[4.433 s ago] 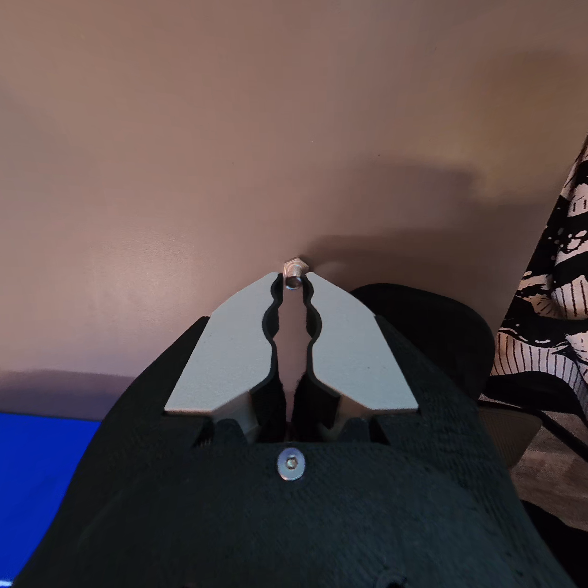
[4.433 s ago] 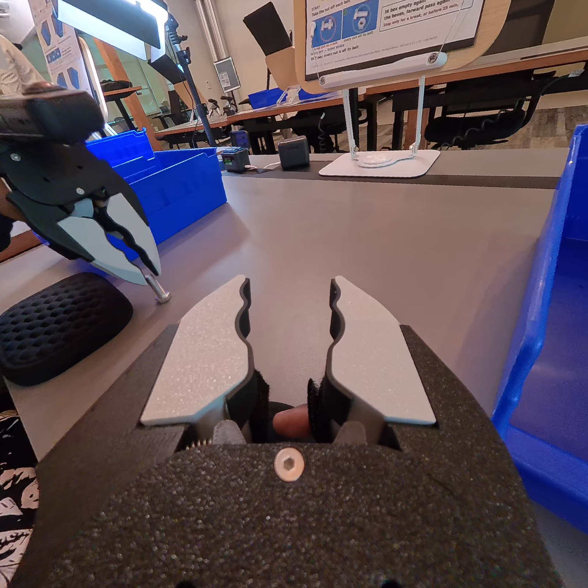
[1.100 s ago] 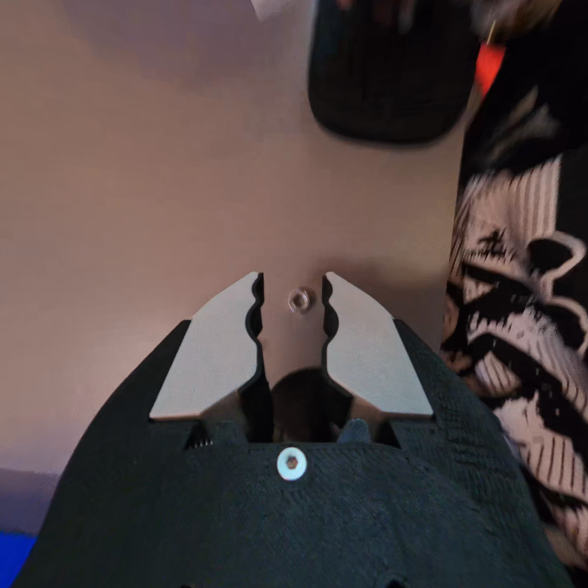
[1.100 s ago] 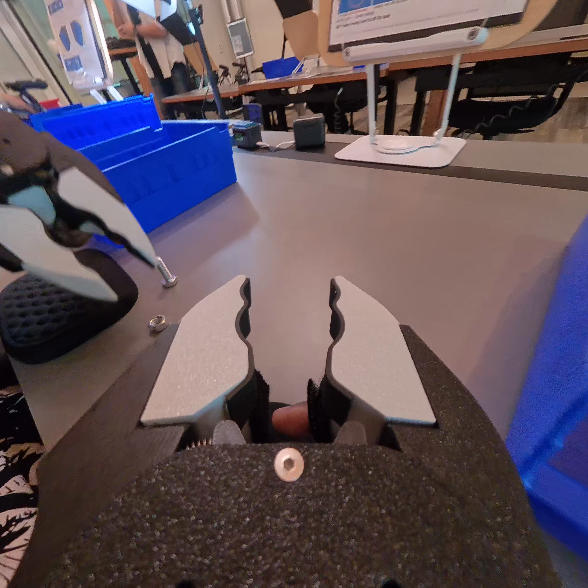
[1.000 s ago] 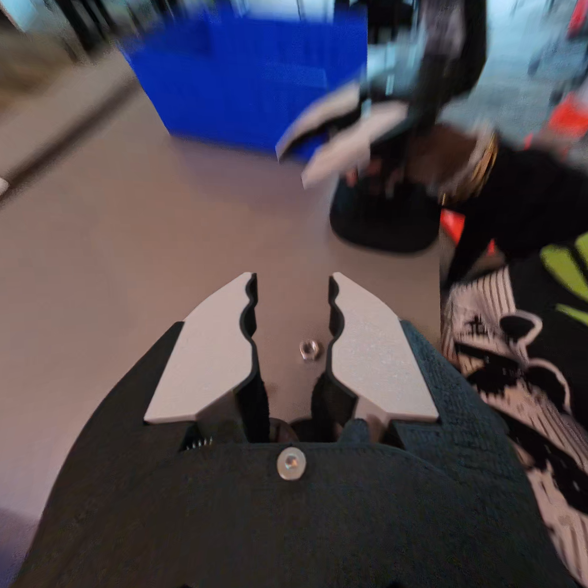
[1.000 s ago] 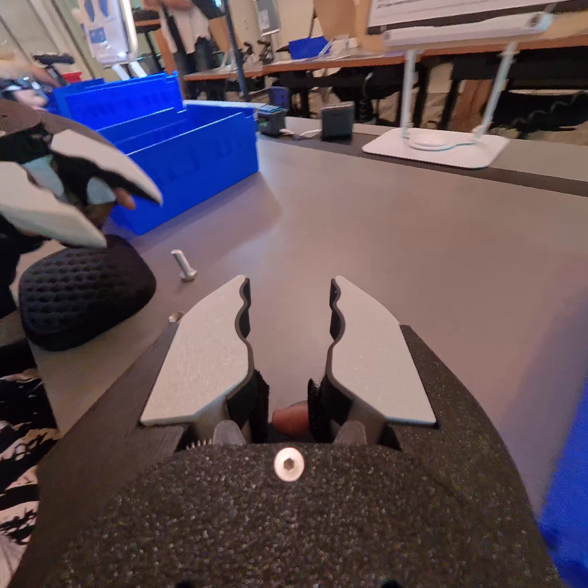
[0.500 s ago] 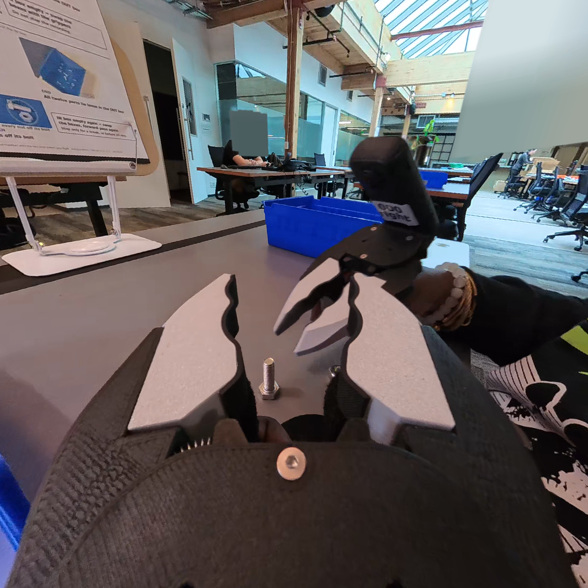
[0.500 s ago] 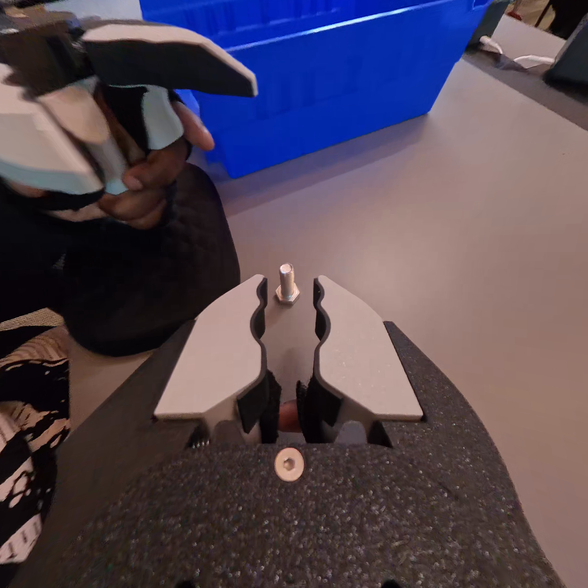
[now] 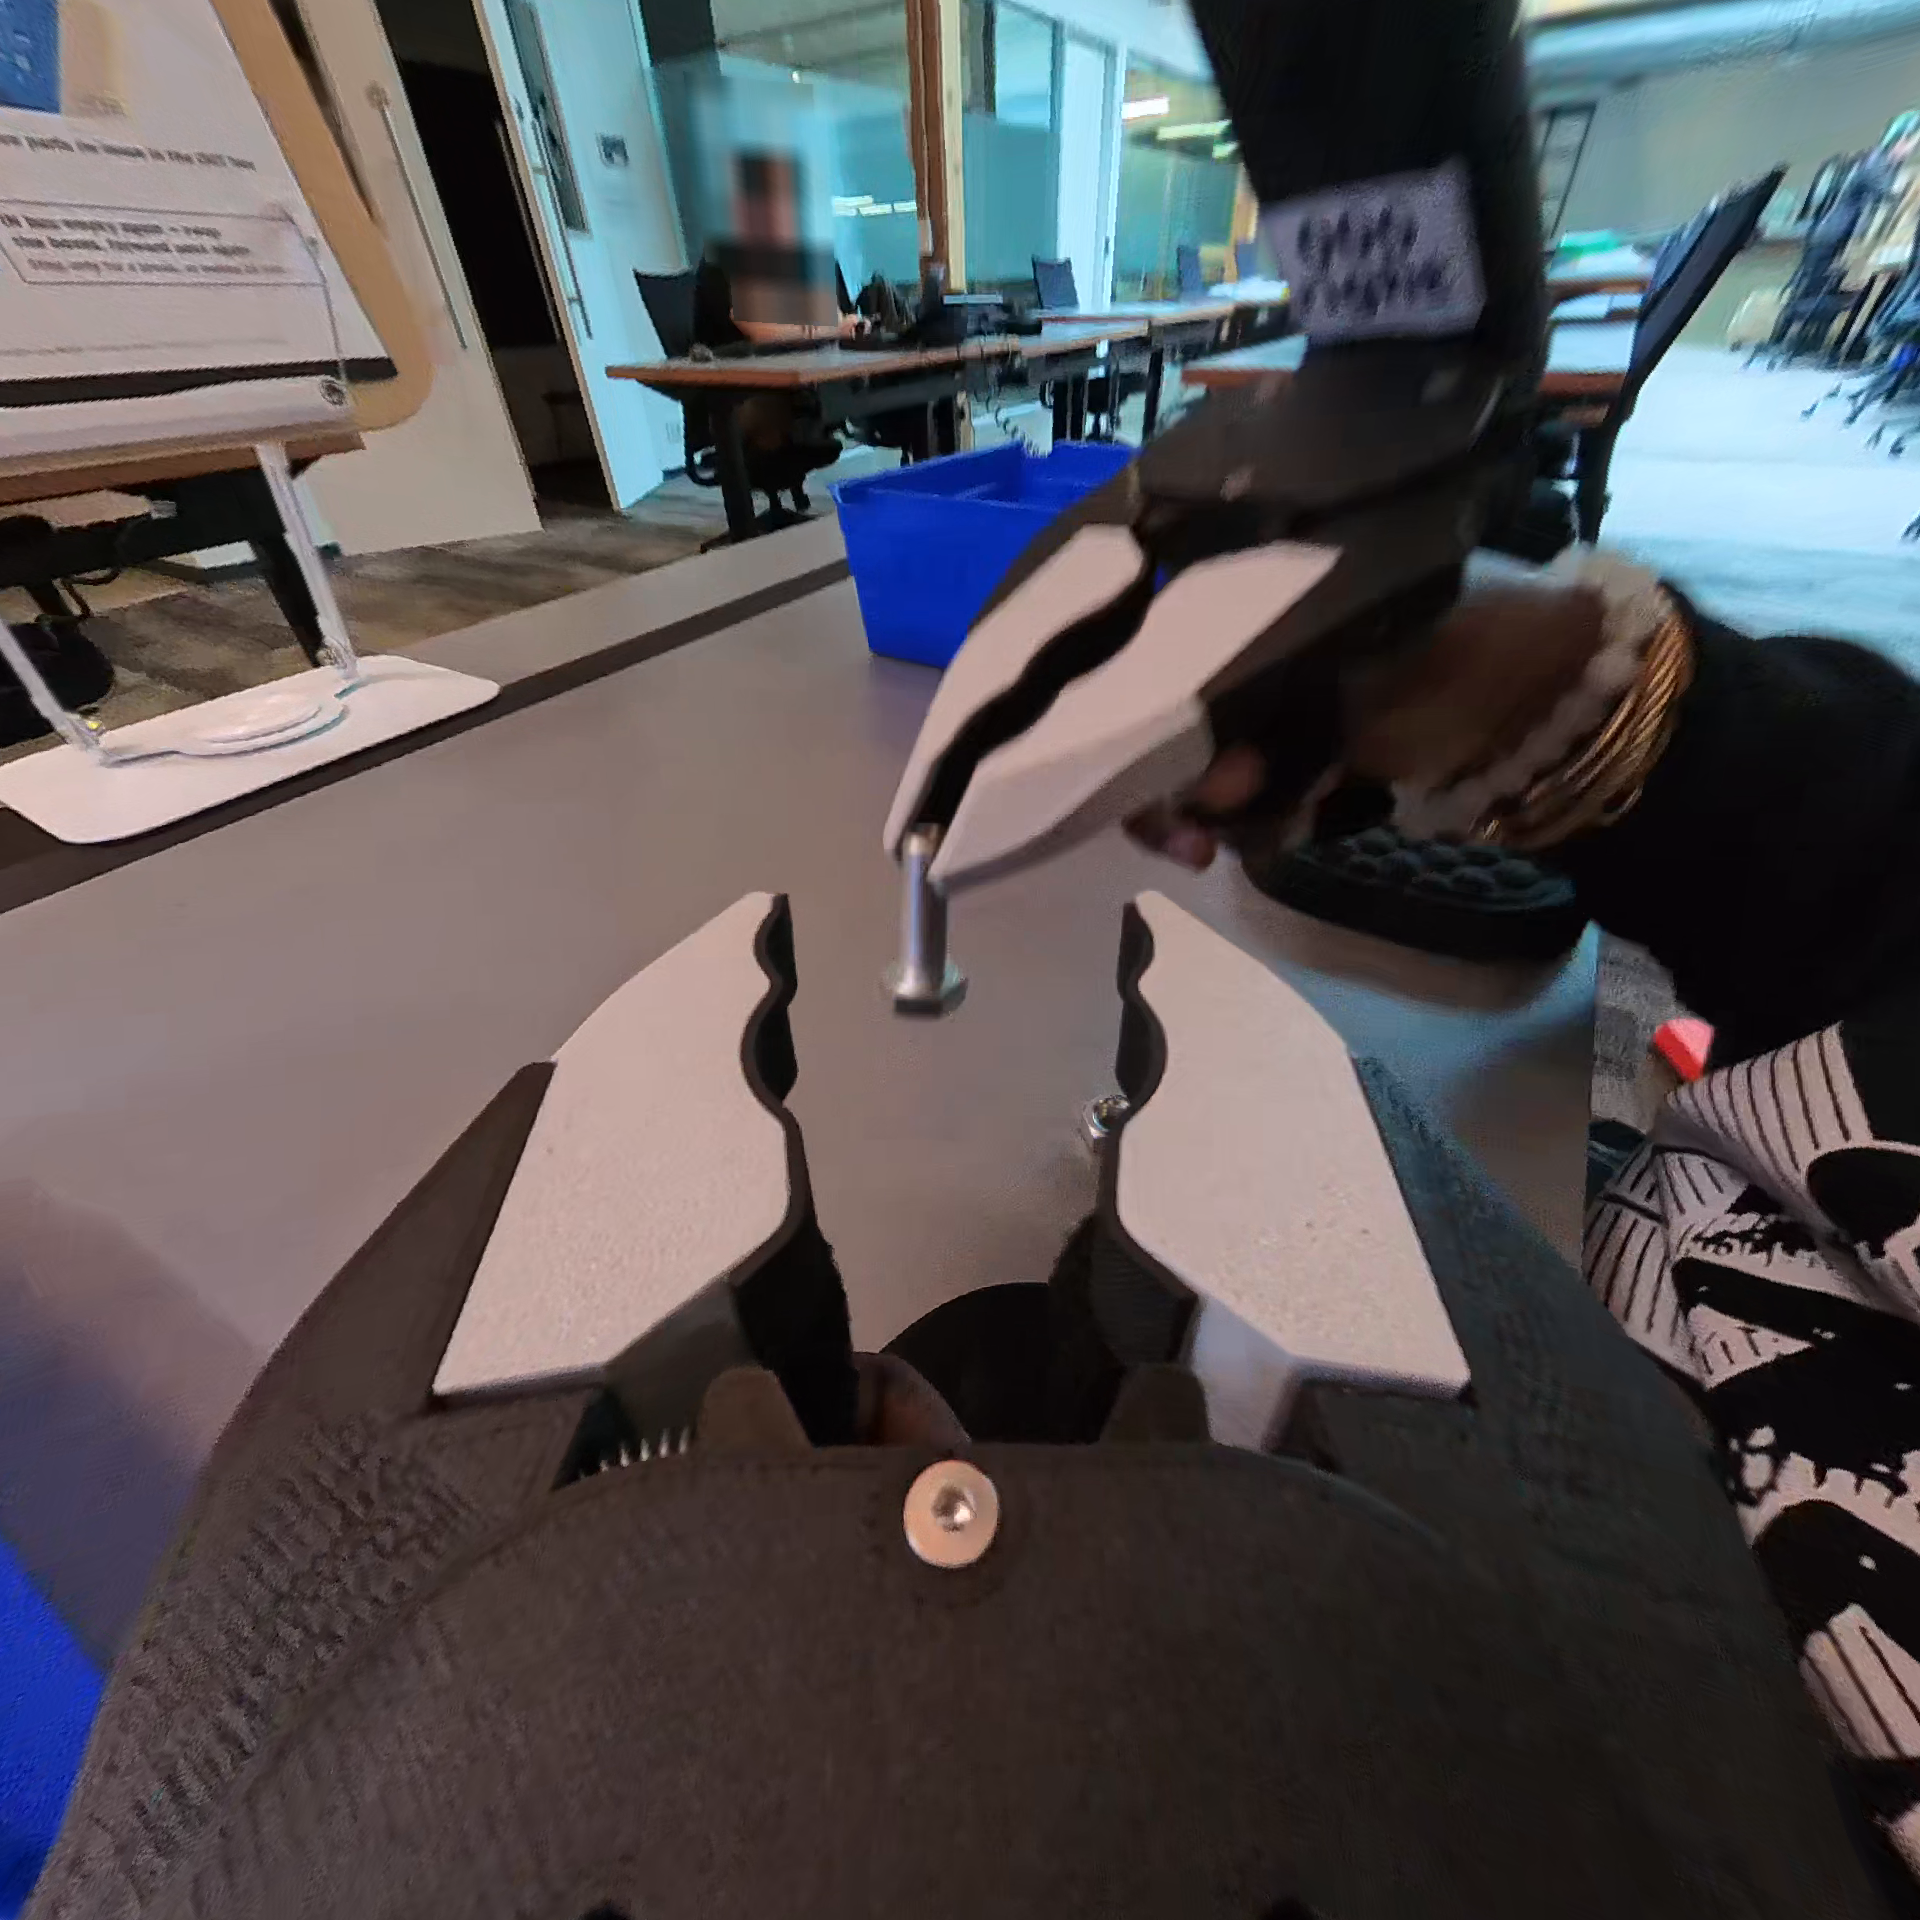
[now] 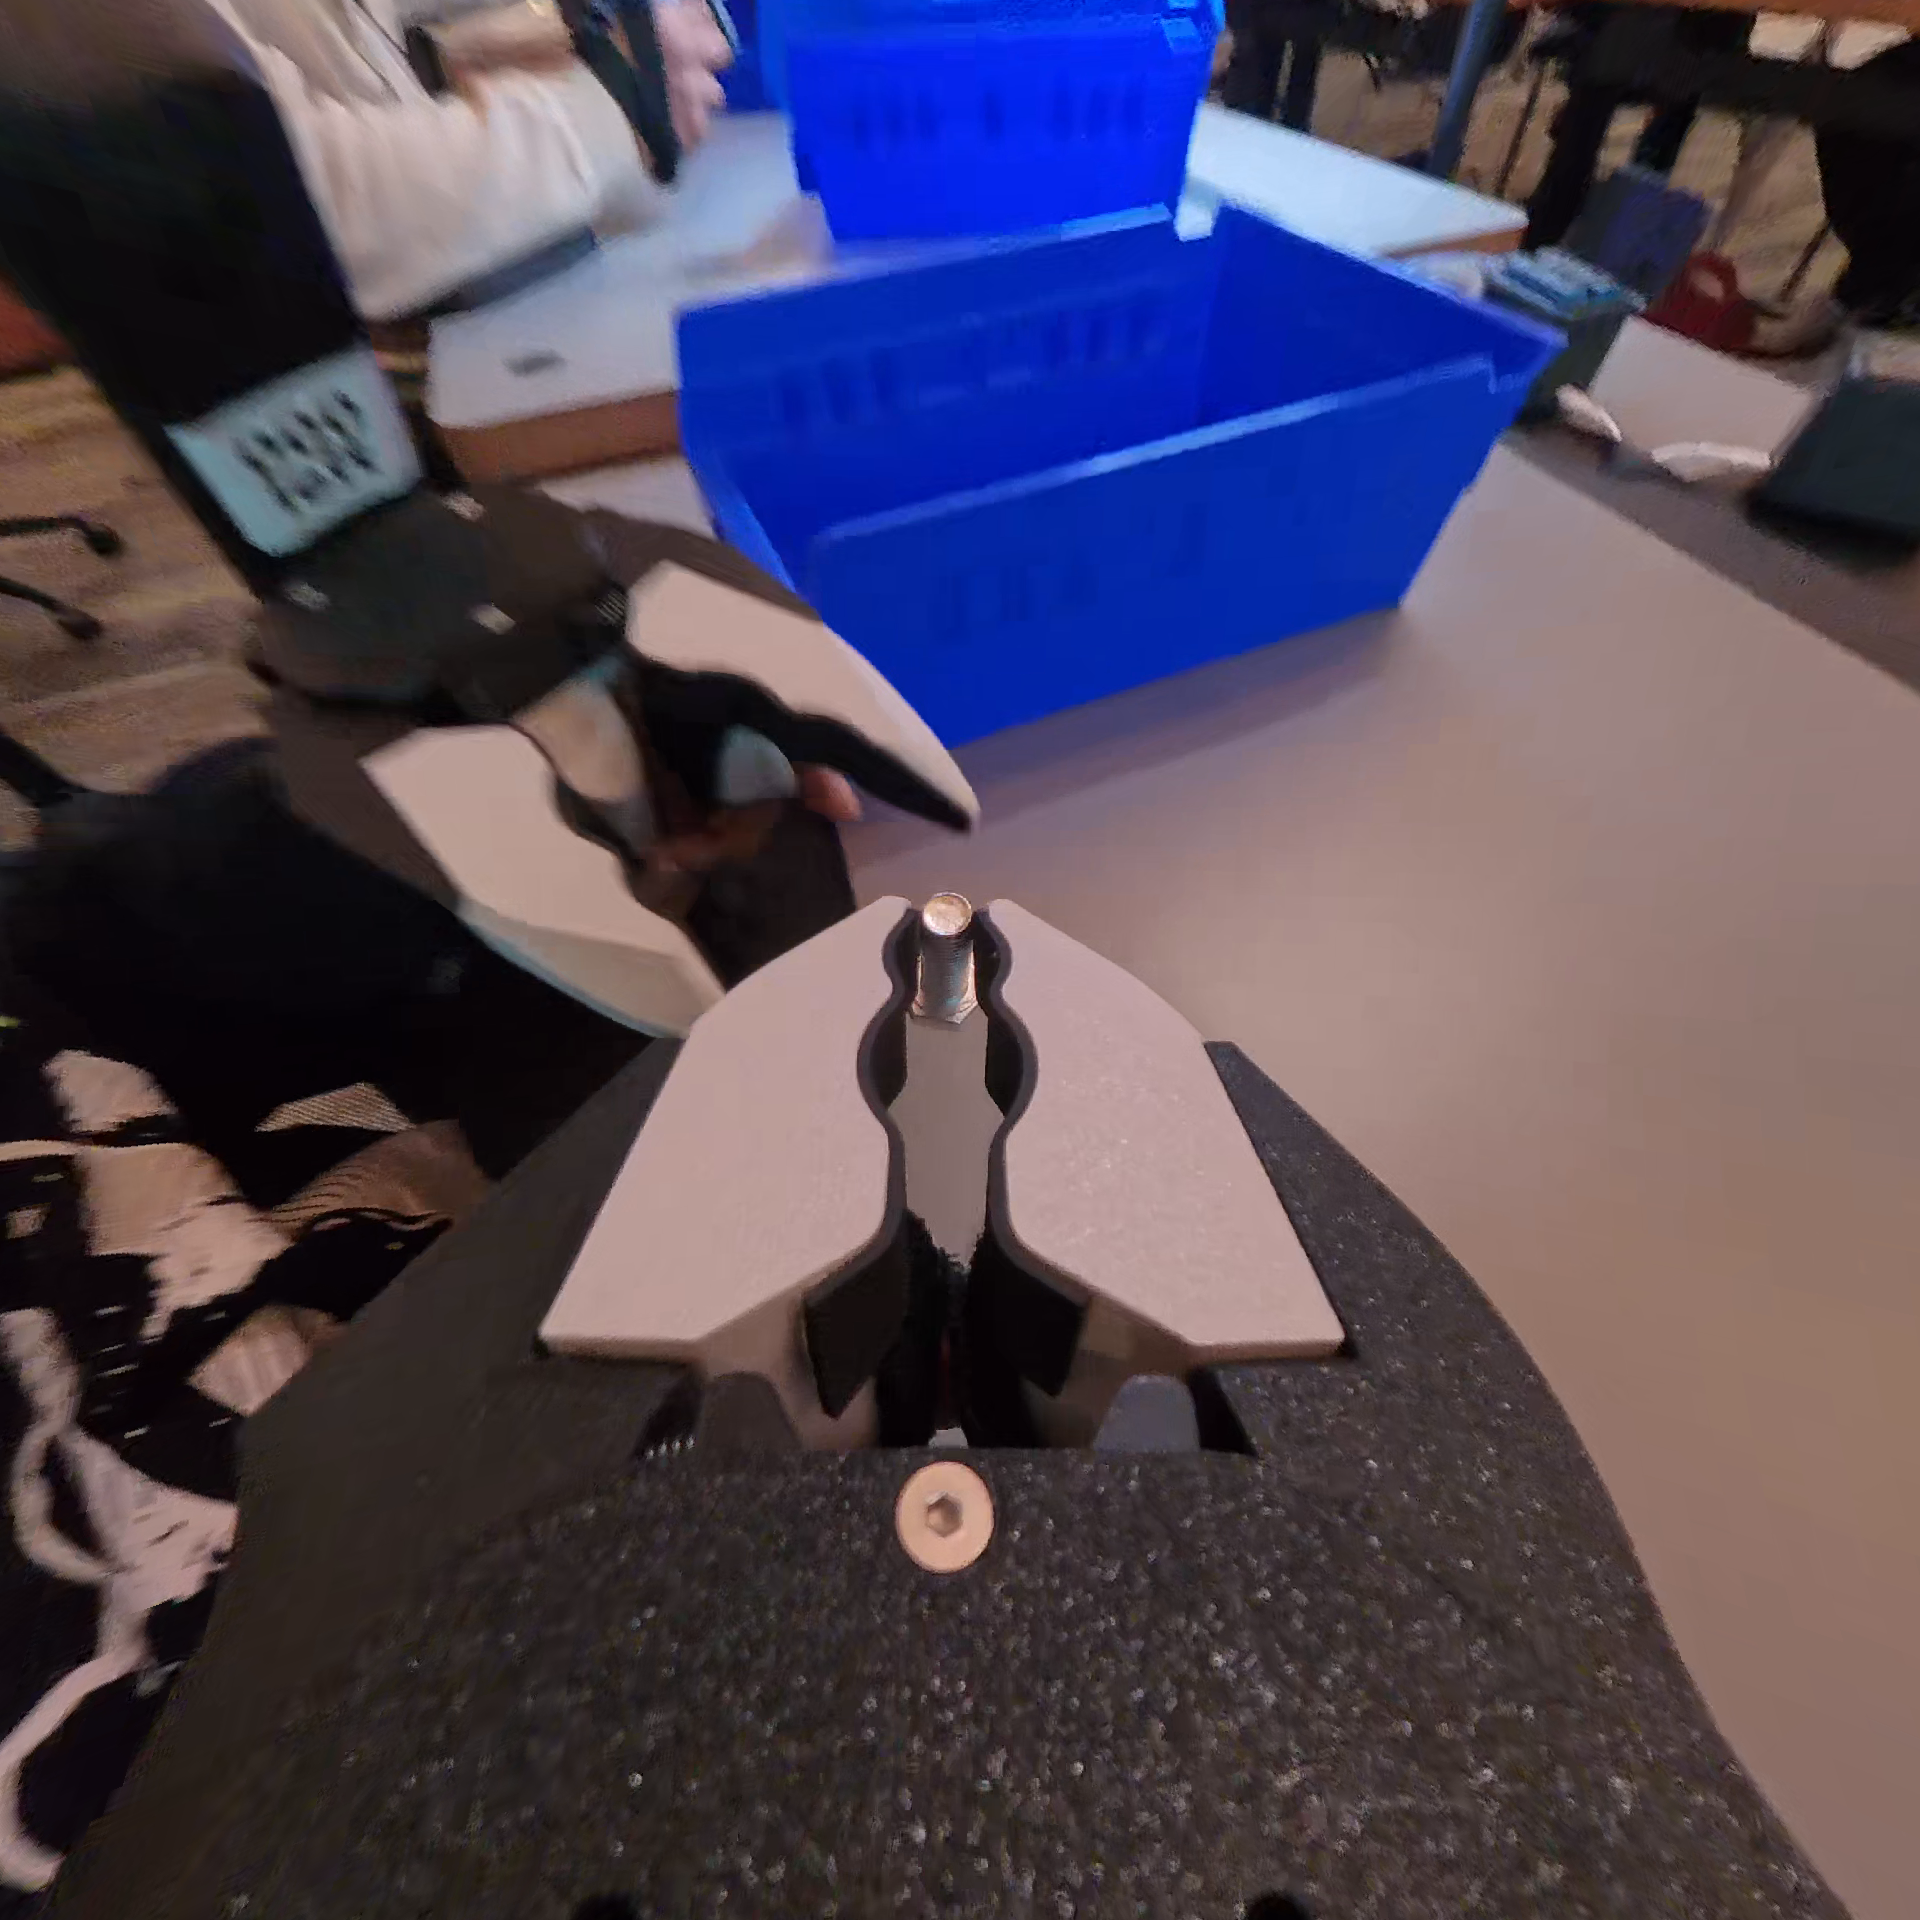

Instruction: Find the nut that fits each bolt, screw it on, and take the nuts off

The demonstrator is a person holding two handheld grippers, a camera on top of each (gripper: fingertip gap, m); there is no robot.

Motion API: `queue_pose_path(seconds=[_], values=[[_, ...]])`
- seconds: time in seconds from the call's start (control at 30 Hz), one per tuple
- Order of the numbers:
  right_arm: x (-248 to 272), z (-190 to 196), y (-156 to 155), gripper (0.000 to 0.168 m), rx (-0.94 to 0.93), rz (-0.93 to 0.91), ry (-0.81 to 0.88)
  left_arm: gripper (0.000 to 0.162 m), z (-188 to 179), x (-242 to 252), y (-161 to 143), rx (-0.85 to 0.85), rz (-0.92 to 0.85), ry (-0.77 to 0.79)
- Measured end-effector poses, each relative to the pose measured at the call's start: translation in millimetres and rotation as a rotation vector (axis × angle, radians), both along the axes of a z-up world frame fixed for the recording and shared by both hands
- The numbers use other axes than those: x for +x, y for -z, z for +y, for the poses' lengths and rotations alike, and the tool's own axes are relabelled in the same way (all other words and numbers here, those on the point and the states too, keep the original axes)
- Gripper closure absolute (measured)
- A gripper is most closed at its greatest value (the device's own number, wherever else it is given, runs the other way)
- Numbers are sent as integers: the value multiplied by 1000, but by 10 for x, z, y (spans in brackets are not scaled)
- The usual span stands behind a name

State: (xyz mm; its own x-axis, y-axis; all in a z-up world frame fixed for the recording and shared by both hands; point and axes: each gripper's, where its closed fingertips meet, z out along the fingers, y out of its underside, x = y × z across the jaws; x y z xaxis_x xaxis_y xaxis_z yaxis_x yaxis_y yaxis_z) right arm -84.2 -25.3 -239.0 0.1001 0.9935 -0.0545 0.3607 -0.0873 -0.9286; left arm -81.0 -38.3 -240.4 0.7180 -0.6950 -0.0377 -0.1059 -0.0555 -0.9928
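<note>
Your left gripper (image 9: 951,930) sits low over the grey table (image 9: 416,935), pointing level across it, its two pale fingers spread wide with nothing between them. In the right wrist view it shows at ten o'clock (image 10: 727,883), tilted with one finger above the other, your hand wrapped round the grip beneath. Just past its tips, at twelve o'clock, the bolt (image 9: 923,940) stands head-down on the table, shank upright: plain silver metal with a hex head and a threaded shank. A small silver nut (image 9: 1101,1114) lies flat on the table at four o'clock from the bolt, pressed close to the inner edge of the left gripper's right-hand finger and partly hidden by it. Your right gripper (image 10: 945,920) comes down steeply from two o'clock, its fingers nearly together and pinched on the top of the bolt's shank, your hand (image 9: 1455,717) behind it resting over a black mesh pad (image 9: 1423,888). A blue bin (image 10: 1101,488) stands beyond, well apart from the bolt.
</note>
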Motion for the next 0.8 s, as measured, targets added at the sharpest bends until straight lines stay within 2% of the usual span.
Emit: queue_pose_path(seconds=[0.07, 0.17, 0.33, 0.5, 0.63, 0.67, 0.73, 0.8], values=[[44, -102, -192, 159, -8, 40, -43, 108, -8, 68, 12, 1, 28, 14], [79, -178, -324, 158, -22, 56, -50, 113, 13, 113, -9, 6, 35, -4], [51, -207, -388, 159, -17, 83, -15, 122, 60, 152, 17, 37, 104, -80], [44, -239, -394, 158, -7, 80, -35, 141, 53, 181, 14, 36, 92, -69], [35, -251, -401, 158, -2, 94, -35, 142, 40, 191, 13, 27, 70, -49], [40, -255, -410, 154, 2, 101, -41, 142, 38, 193, 14, 30, 69, -45], [86, -262, -439, 134, -3, 117, -67, 142, 23, 198, 24, 25, 56, -23], [200, -284, -376, 127, -17, 79, -126, 142, 6, 180, 1, 24, 20, -4]])
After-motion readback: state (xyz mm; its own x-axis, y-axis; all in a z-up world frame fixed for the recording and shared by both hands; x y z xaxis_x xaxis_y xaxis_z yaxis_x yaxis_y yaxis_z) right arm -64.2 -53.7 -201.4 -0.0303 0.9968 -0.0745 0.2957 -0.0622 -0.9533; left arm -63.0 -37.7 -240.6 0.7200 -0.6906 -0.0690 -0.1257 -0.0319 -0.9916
